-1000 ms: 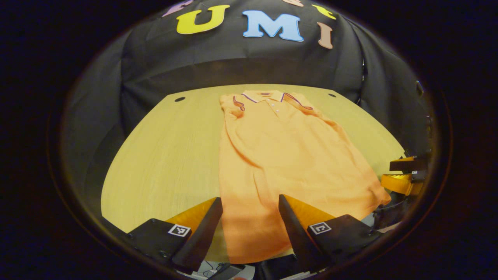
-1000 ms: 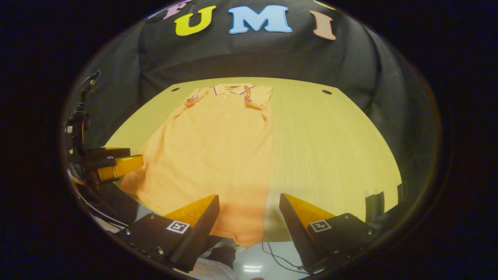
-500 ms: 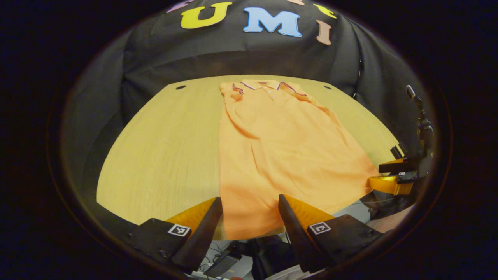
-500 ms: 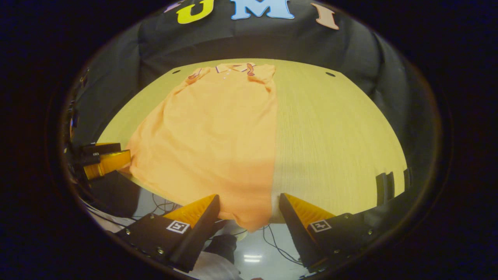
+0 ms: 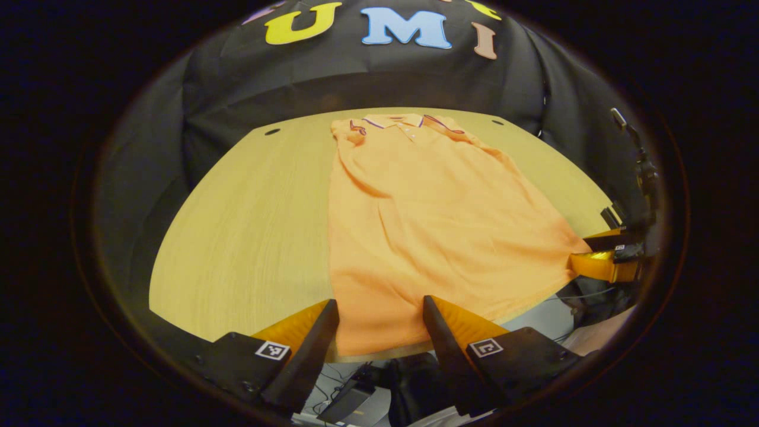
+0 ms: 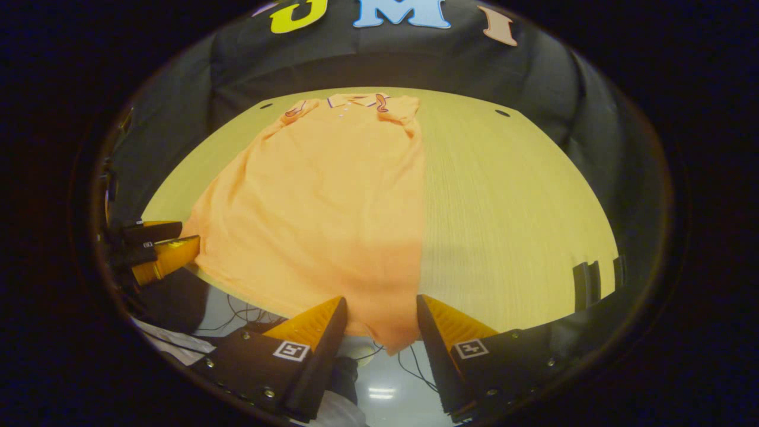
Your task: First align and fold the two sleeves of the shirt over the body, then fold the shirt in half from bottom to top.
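Here's the orange shirt [image 5: 427,213], lying flat on the yellow wooden table [image 5: 237,225], collar [image 5: 394,121] at the far edge by the black cloth wall, both sleeves already folded in over the body, and the hem hanging just over the near edge. The left gripper [image 5: 379,314] sits low at that near edge, fingers spread wide, with the hem's left corner lying in the gap between them; neither finger visibly presses the cloth, so nothing is held. Over in the right gripper view, the right gripper [image 6: 379,308] has its fingers parted a little less, straddling the hem's right corner [image 6: 391,338], which droops past the table edge. Both fingers flank the fabric closely, but whether they touch it I cannot tell. Each gripper shows at the far side of the other's view, beside the hem.
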Action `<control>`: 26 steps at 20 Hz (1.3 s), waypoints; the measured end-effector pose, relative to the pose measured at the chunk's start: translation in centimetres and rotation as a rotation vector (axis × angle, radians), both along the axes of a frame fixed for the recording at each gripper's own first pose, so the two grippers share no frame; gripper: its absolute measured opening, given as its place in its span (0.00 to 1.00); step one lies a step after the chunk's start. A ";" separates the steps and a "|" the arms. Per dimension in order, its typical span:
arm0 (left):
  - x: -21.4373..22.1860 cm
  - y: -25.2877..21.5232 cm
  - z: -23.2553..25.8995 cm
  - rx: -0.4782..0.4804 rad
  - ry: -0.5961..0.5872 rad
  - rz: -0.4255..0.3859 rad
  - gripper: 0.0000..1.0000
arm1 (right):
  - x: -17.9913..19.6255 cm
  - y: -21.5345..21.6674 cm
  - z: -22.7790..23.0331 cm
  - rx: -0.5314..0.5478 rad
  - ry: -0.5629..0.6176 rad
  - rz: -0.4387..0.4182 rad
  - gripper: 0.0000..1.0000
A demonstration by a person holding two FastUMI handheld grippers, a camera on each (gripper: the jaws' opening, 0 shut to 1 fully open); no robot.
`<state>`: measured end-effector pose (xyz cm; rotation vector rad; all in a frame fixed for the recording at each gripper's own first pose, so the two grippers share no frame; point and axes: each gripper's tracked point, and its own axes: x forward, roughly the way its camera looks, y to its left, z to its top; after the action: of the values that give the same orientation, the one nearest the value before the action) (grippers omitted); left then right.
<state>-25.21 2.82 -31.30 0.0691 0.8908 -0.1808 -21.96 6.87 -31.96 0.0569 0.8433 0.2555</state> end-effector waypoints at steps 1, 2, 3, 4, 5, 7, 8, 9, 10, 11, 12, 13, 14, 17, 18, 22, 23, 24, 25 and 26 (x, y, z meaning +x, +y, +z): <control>-0.3 -0.3 -0.1 0.002 0.001 -0.009 0.83 | 0.2 0.0 -0.1 0.004 0.001 -0.012 0.71; -0.2 -0.8 -0.1 -0.002 0.000 -0.024 0.74 | 0.2 0.0 0.1 0.025 0.005 -0.039 0.51; -0.4 -1.3 -0.1 -0.004 -0.001 -0.036 0.65 | 0.1 0.0 0.0 0.032 0.008 -0.043 0.31; -0.5 -1.7 0.0 -0.005 -0.003 -0.047 0.52 | 0.1 0.1 0.1 0.035 0.009 -0.040 0.31; -0.6 -2.1 0.0 -0.005 -0.006 -0.055 0.38 | 0.2 0.0 0.0 0.031 0.003 -0.038 0.31; -0.8 -2.4 0.0 0.016 -0.008 -0.066 0.14 | 0.0 0.2 0.0 0.077 0.015 -0.080 0.05; -0.7 -2.4 0.2 0.028 -0.017 -0.072 0.12 | 0.1 0.1 0.1 0.088 0.010 -0.085 0.05; -0.6 -2.4 0.1 0.032 -0.021 -0.063 0.10 | 0.1 0.2 0.1 0.099 0.009 -0.090 0.05; -0.5 -2.3 0.2 0.033 -0.025 -0.058 0.06 | 0.1 0.4 0.2 0.112 0.003 -0.088 0.05; -0.6 -2.4 0.2 0.030 -0.023 -0.043 0.06 | -0.1 0.2 0.3 0.131 -0.003 -0.094 0.05; -0.5 -2.3 0.2 0.022 -0.018 -0.024 0.06 | -0.1 0.5 0.6 0.151 -0.001 -0.085 0.00; -0.5 -2.5 0.5 0.012 -0.019 -0.004 0.06 | 0.0 0.5 0.6 0.159 -0.007 -0.086 0.00; -0.4 -2.5 1.0 0.002 -0.024 0.010 0.06 | 0.2 0.3 0.9 0.165 -0.015 -0.082 0.00; 0.1 -3.0 2.3 -0.004 -0.049 0.034 0.06 | 0.7 -0.4 2.6 0.176 -0.058 -0.065 0.00; 0.5 -3.0 3.0 -0.006 -0.060 0.043 0.07 | 1.0 -0.8 3.3 0.174 -0.073 -0.060 0.00; 2.8 -3.6 6.2 -0.027 -0.122 0.058 0.06 | 3.1 -1.7 6.6 0.173 -0.142 -0.053 0.00; 3.7 -3.7 6.9 -0.029 -0.138 0.059 0.06 | 3.9 -1.8 7.5 0.174 -0.162 -0.054 0.00; 4.7 -3.6 7.6 -0.030 -0.154 0.061 0.06 | 4.7 -1.9 8.4 0.172 -0.180 -0.054 0.00; 5.8 -3.7 8.2 -0.036 -0.170 0.061 0.06 | 5.6 -2.0 9.0 0.163 -0.197 -0.053 0.00; 6.9 -3.6 8.8 -0.043 -0.181 0.061 0.06 | 6.6 -2.2 9.6 0.152 -0.207 -0.053 0.00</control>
<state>-18.30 -0.79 -22.46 0.0173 0.7071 -0.1342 -15.39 4.69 -22.34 0.1914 0.6146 0.2708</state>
